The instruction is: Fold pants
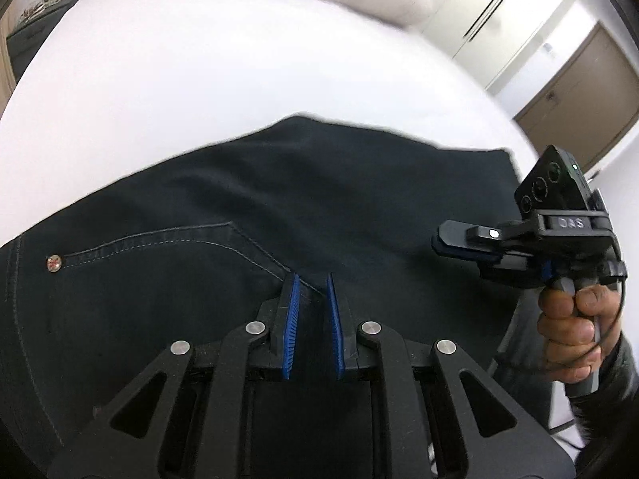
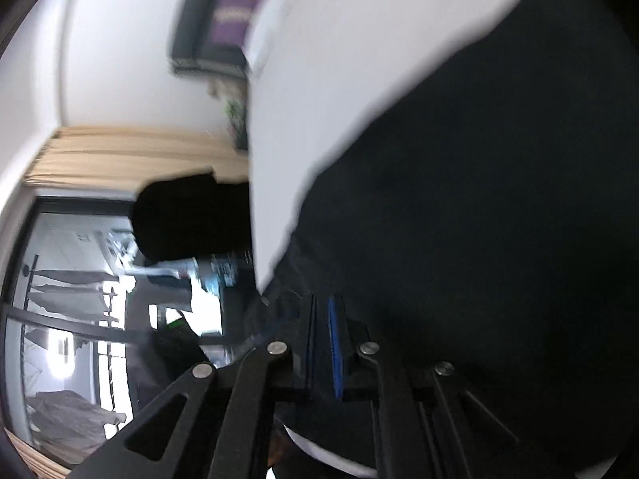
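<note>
1. On my right gripper [image 1: 459,245], seen from my left wrist camera, the raised letters "DAS" stand on the black crossbar just below the camera module; the first letter is soft, so I read it with some doubt.
2. The yellow and purple box [image 2: 233,4] at the top of my right wrist view carries print, but it is blurred and I cannot read it.
3. Nothing else in either view carries text I can make out.
</note>
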The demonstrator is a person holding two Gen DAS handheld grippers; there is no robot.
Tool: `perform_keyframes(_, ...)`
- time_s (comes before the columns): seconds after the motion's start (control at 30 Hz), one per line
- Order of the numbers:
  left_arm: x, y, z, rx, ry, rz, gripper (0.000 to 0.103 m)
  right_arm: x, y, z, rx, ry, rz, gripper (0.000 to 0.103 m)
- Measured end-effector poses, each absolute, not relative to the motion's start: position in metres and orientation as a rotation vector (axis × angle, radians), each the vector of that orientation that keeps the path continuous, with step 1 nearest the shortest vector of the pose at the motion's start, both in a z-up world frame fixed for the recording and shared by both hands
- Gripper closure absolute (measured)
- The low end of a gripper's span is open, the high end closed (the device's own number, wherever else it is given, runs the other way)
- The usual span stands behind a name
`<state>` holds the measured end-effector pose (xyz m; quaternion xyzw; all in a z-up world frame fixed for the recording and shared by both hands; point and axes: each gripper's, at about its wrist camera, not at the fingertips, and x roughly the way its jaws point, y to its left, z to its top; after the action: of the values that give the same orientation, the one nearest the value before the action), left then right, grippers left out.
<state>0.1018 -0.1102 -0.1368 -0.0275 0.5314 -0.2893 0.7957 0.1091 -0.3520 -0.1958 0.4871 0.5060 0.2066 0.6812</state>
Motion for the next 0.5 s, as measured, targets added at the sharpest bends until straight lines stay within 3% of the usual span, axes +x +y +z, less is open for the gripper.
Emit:
perform_keyframes(0.07,0.107,-0.104,-0.149,-0.109,1.169,-0.616,0.09,0.121,-0.385,-0.219,1.163,1.143,0.383,0.103)
perform_keyframes(0.47,0.1,-0.1,-0.153,-0.169,1.145,-0.608,0.09,0.121,-0.635,-0.188,1.145,0.72,-0.253,0.103)
perform_keyframes(0.5,0.099,-0.094,-0.151,-0.163,1.143,-0.6,0.09,0.117,-0.637,-0.18,1.149,0.691,-0.259,0.098)
